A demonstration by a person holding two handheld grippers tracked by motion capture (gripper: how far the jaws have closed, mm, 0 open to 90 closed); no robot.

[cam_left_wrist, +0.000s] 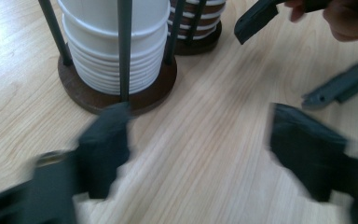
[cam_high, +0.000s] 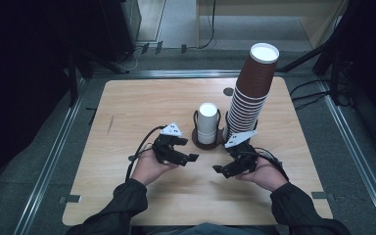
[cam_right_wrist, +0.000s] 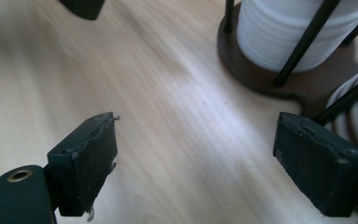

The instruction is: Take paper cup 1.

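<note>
I am holding both tongs low over the worktop (cam_high: 127, 112), just short of the cup holder. My left tongs (cam_high: 182, 151) are standing apart with nothing between them, and my right tongs (cam_high: 230, 167) are spread wide and empty too, so both are free for the cups rather than carrying anything.

Just ahead of my left tongs, a short stack of white cups (cam_high: 207, 122) is sitting nested inside a dark round stand (cam_left_wrist: 98, 95), with thin upright rods (cam_left_wrist: 124, 46) keeping it from toppling. Ahead of my right tongs and a little to their outer side, a tall stack of brown cups (cam_high: 248, 93) is rising from its own stand and leaning away towards the far right. I judge the lean to be why it wants a steadying hand, and why I am bringing one set of tongs to each stack. From the right gripper view the white stack (cam_right_wrist: 298, 28) is lying ahead and to the right of my jaws, with the base of the brown stack just beside the right jaw.

The worktop is pale wood with rounded corners, bare apart from the two stands and a small dark disc (cam_high: 228, 91) near its far edge. It is resting in a metal frame (cam_high: 54, 156), with grey floor and cables beyond, and the room is staying dim around it.
</note>
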